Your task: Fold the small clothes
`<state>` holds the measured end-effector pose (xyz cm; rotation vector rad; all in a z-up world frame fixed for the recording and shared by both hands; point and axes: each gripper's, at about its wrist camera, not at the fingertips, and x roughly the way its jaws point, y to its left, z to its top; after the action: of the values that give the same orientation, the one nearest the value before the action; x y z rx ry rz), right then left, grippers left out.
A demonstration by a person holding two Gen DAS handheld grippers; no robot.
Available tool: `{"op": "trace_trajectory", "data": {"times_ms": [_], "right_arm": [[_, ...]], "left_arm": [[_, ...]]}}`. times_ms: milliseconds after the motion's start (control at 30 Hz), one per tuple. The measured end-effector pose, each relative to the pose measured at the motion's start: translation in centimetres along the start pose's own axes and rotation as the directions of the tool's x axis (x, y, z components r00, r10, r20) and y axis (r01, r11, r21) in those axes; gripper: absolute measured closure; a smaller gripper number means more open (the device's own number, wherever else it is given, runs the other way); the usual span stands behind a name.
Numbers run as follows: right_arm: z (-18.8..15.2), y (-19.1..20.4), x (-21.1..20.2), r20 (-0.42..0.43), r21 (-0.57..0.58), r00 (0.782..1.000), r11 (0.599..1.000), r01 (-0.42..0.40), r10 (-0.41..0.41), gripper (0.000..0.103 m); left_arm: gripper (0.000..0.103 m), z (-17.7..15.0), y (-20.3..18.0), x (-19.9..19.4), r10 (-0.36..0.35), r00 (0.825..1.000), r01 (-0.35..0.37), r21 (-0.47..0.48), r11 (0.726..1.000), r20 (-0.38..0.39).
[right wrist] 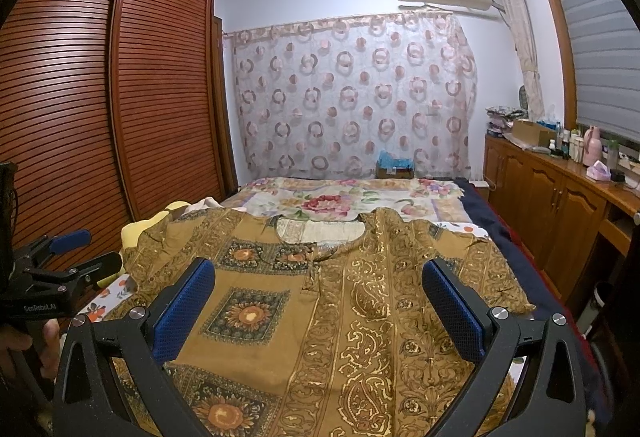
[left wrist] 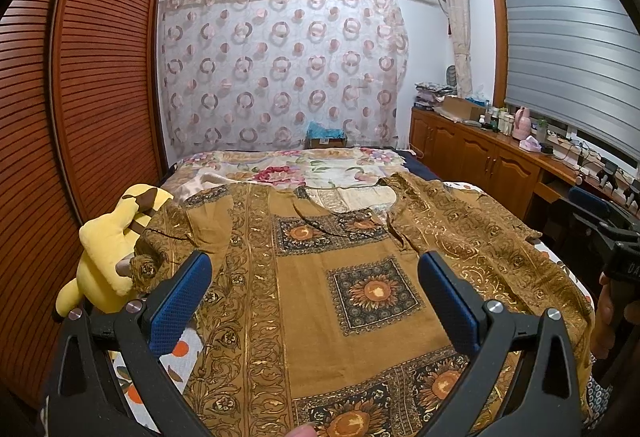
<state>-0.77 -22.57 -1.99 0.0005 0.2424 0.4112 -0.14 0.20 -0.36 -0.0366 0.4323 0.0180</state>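
Note:
A brown short-sleeved shirt (left wrist: 320, 277) (right wrist: 340, 309) with gold scrollwork and dark sunflower squares lies spread flat on the bed, neckline toward the far end. Its left sleeve is crumpled against a yellow plush toy (left wrist: 108, 249); its right sleeve (right wrist: 492, 269) lies out toward the bed's right edge. My left gripper (left wrist: 314, 273) hovers open above the shirt's left half, blue pads wide apart, nothing between them. My right gripper (right wrist: 318, 281) is open above the chest, empty too. Each gripper shows at the other view's edge: left gripper (right wrist: 68, 249), right gripper's body (left wrist: 616, 249).
The bed carries a floral cover (left wrist: 304, 169) beyond the shirt. A louvred wooden wardrobe (left wrist: 100, 77) runs along the left. A wooden cabinet (right wrist: 560, 197) with bottles and boxes stands along the right under a blind. A patterned curtain (right wrist: 352, 93) hangs behind the bed.

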Motion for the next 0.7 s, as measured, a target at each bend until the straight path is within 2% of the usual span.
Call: {"op": "trace_trajectory", "data": {"times_ms": [233,433,600,700], "right_arm": [[-0.2,0.1,0.9,-0.018,-0.004,1.0,1.0,-0.022,0.022,0.0],[-0.9,0.5,2.8,-0.069,-0.033,0.995,0.997,-0.069,0.067,0.002],[-2.4,0.4,5.7,-0.171,-0.036,0.978,0.991,-0.13,0.122,0.009],[-3.2,0.2,7.7,-0.235,-0.038,0.962,0.988,-0.15,0.137,0.01]], "left_arm": [[0.0,-0.6,0.9,0.7,0.013,1.0,-0.013,-0.008,1.0,-0.018],[0.0,-1.6,3.0,2.6,0.031,0.997,-0.032,-0.026,0.999,-0.065],[0.0,-2.4,5.4,4.5,0.053,0.992,-0.058,-0.033,0.998,-0.115],[0.0,-2.8,7.6,5.5,0.067,0.988,-0.074,-0.04,0.996,-0.142]]}}
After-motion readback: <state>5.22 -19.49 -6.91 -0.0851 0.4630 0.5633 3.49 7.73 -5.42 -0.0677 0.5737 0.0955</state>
